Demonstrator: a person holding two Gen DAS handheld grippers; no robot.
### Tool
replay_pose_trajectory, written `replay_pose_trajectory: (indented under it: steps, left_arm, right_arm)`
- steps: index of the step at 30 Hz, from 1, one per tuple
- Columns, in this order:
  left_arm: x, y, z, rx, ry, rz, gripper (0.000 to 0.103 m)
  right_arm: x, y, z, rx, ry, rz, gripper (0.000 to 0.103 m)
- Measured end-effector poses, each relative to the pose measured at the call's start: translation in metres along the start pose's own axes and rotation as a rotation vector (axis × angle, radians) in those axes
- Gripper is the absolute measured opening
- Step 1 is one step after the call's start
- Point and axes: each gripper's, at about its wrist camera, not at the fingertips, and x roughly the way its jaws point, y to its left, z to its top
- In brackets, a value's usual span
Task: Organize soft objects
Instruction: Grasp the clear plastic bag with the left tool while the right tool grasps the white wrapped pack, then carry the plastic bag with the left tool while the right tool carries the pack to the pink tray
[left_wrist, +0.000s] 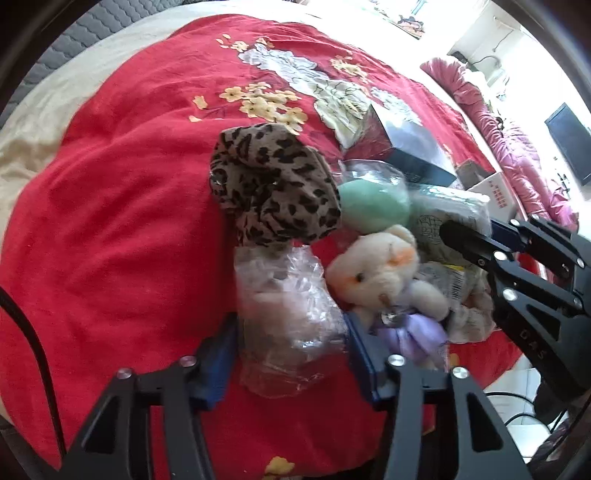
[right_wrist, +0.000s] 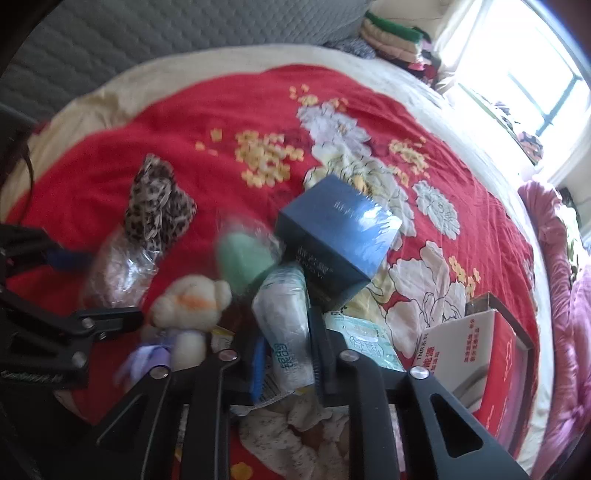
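So the left gripper (left_wrist: 291, 354) was seen with its jaws spread fairly wide around a crinkly clear plastic bag (left_wrist: 284, 306) with something pale pink inside, bottom centre of the left wrist view. The blue pads looked to be touching the bag's sides, but a real squeeze couldn't be confirmed, so whether it was actually held can't be told

The right gripper (right_wrist: 286, 354) was set much narrower, jaws closed in on a soft clear pack with teal lettering (right_wrist: 284, 332), lower middle of the right wrist view. That one looked properly pinched

Going outward: a cream plush bear (left_wrist: 376, 273) with a purple bow was lying just right of the plastic bag, touching it. A leopard print cloth (left_wrist: 273, 184) was bunched up right above the bag, and a mint green soft thing in wrap (left_wrist: 373, 206) was tucked between the cloth and the bear. A dark blue box (right_wrist: 336, 236) was sitting up behind the pile, centre of the right wrist view, with a white and red carton (right_wrist: 476, 354) off to the lower right. Some flowery fabric (right_wrist: 295, 435) was showing at the bottom edge under the right gripper. Everything was on the red floral bedspread (left_wrist: 129, 221)

Progress-wise: the soft stuff was all heaped in one jumble, mixed in with the boxes, nothing clearly sorted or lined up. So it was judged to be early on, with two items being dealt with and the bear, cloth, green thing and fabric left to be placed
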Motion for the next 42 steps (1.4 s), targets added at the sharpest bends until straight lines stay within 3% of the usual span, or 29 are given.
replay_pose_trajectory:
  steps: [9,18,31,42]
  left_arm:
    - [-0.021,-0.005,-0.01,0.004,-0.029,-0.072,0.053]
    - [-0.046,-0.026,-0.023,0.056,-0.061,-0.083,0.053]
    - [-0.084,-0.079,-0.021,0.174,-0.146,-0.077,0.053]
    - [-0.101,-0.157,-0.017,0.299,-0.18,-0.094,0.053]
  right_arm:
    - [-0.052,-0.021,-0.018,0.249,-0.106,0.096,0.018]
    - [-0.089,-0.023,-0.035,0.342,-0.17,0.12,0.018]
    - [-0.152,-0.052,-0.067,0.448,-0.272,0.074,0.018]
    - [-0.188,-0.1,-0.113,0.611,-0.326,0.008,0.018]
